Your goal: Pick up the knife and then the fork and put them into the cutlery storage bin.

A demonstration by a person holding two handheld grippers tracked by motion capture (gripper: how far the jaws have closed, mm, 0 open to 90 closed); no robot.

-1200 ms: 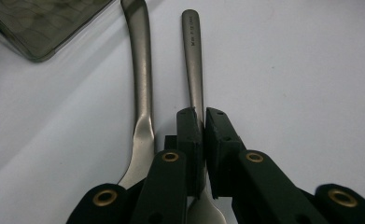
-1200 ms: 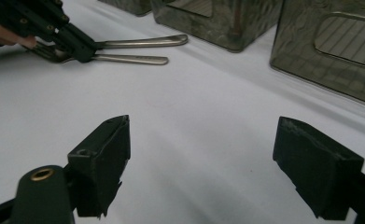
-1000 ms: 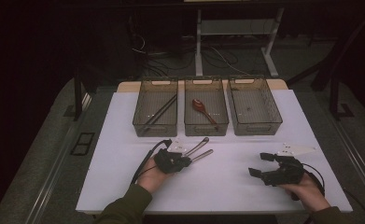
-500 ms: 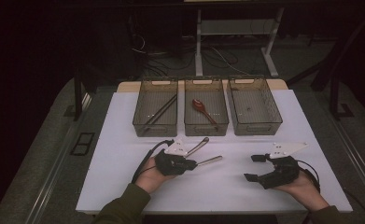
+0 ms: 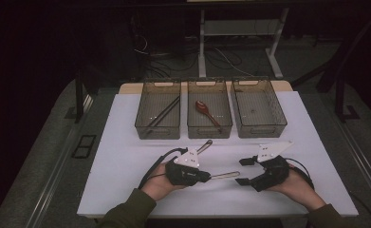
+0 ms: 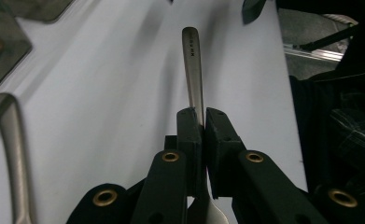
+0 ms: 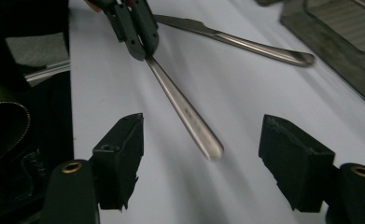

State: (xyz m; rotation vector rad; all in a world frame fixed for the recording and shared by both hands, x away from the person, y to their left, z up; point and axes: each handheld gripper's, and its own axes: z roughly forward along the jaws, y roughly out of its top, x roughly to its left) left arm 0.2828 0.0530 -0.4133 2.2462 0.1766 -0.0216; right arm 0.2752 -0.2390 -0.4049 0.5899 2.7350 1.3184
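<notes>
Three bins (image 5: 209, 110) line the far side of my worktop (image 5: 126, 142), and that is the only crowding: the left bin holds dark sticks, the middle one a red spoon (image 5: 207, 110), the right one looks bare. Between the bins and the near edge there is broad open white surface, so I have room to swing sideways. The near edge sits close under both forearms, so I judge pulling back is the tighter direction.

My left hand-held gripper (image 5: 207, 176) is clamped hard on a steel utensil (image 5: 226, 175), the pads pinching the flat shaft near its working end, the handle (image 6: 193, 60) sticking out over the worktop toward my other hand. My right hand-held gripper (image 7: 208, 154) stands partly spread with nothing pressed between its pads; its jaws have just been narrowing, and the handle tip (image 7: 207, 142) lies in the gap, touching neither pad.

I expect the utensil to be light, rigid and slick: polished metal that could pivot in a narrow pinch. I would take it across the flat of the handle a little back from the rounded tip.

A second utensil (image 5: 203, 146) lies on the worktop just beyond the left hand, near the middle bin; I should keep clear of it.
</notes>
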